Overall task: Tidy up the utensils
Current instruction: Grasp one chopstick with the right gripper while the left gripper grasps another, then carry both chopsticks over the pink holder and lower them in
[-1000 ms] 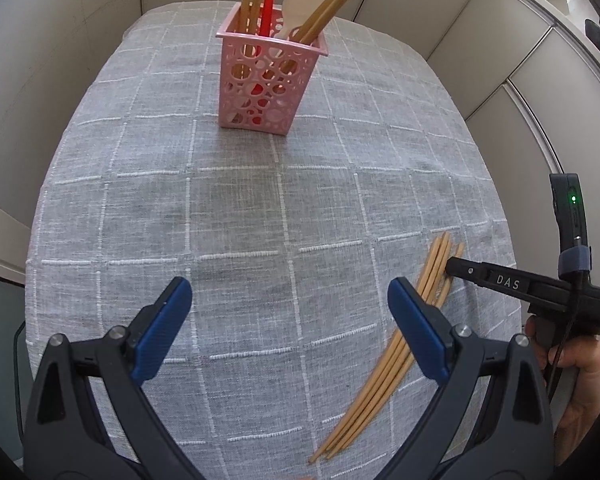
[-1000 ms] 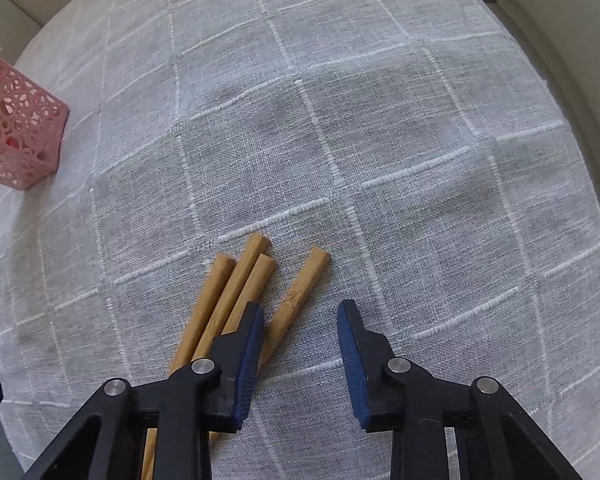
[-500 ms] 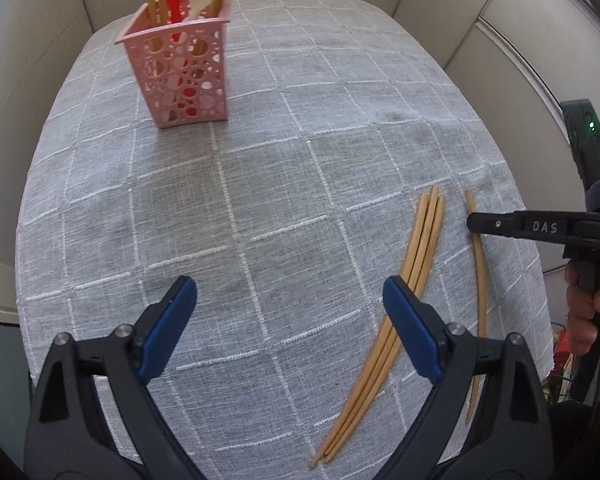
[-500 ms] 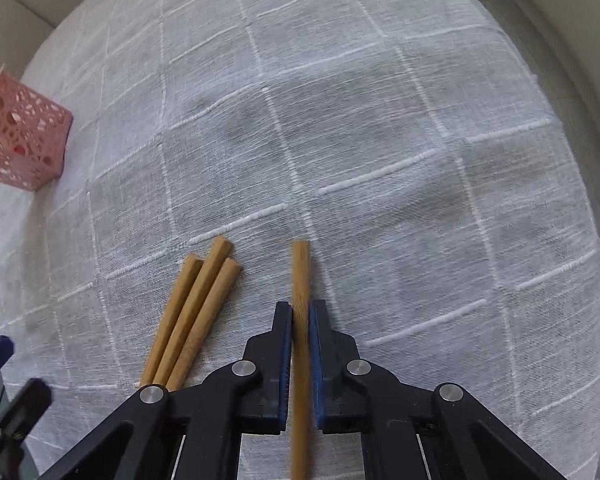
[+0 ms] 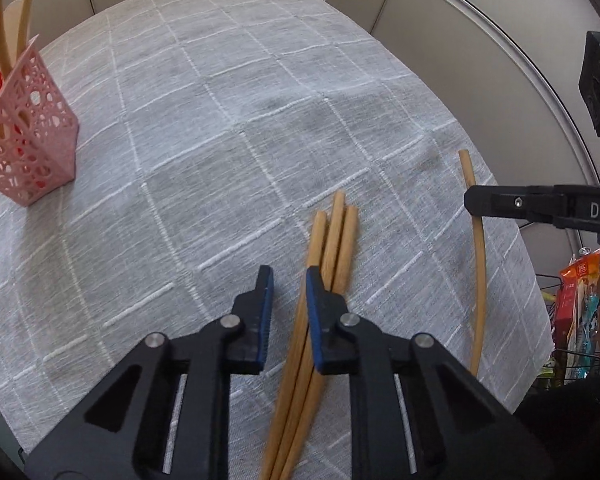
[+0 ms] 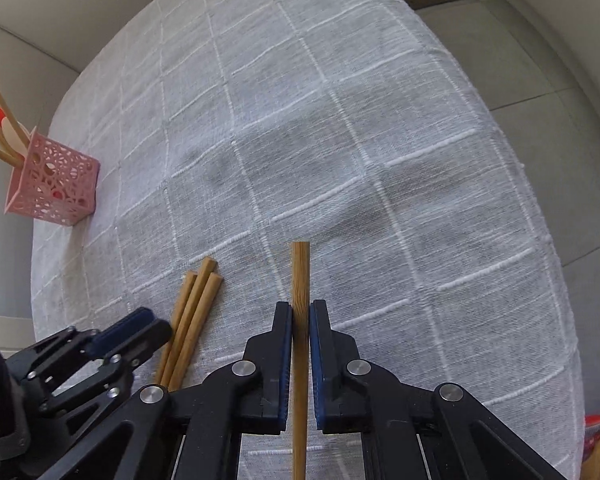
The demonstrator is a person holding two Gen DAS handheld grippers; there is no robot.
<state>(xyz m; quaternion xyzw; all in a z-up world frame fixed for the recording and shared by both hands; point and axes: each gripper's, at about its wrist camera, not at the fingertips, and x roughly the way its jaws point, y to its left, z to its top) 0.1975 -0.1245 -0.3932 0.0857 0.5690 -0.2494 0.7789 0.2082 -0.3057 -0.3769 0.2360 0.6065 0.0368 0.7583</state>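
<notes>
Three wooden chopsticks point(image 5: 334, 236) lie bundled on the grey checked tablecloth point(image 5: 228, 128). My left gripper point(image 5: 287, 280) hangs over them, its jaws closing to a narrow gap. One chopstick runs between the blue pads, cloth still shows beside it, and the other two pass under the right finger. My right gripper point(image 6: 300, 312) is shut on a single chopstick point(image 6: 300, 268), held apart to the right of the bundle point(image 6: 192, 308). The left wrist view shows that chopstick point(image 5: 479, 264) in the right gripper point(image 5: 474, 204). A pink perforated basket point(image 5: 32, 132) with chopsticks and spoons stands far left.
Beige partition walls point(image 5: 440, 52) ring the table. The cloth's edge drops off at the right point(image 5: 540, 320), where snack packets point(image 5: 576, 280) sit in a rack. Bare floor point(image 6: 560, 88) lies beyond the table in the right wrist view.
My left gripper moved right over the bundle and its jaws narrowed from wide apart. My right gripper shut on one chopstick and drew it away to the right.
</notes>
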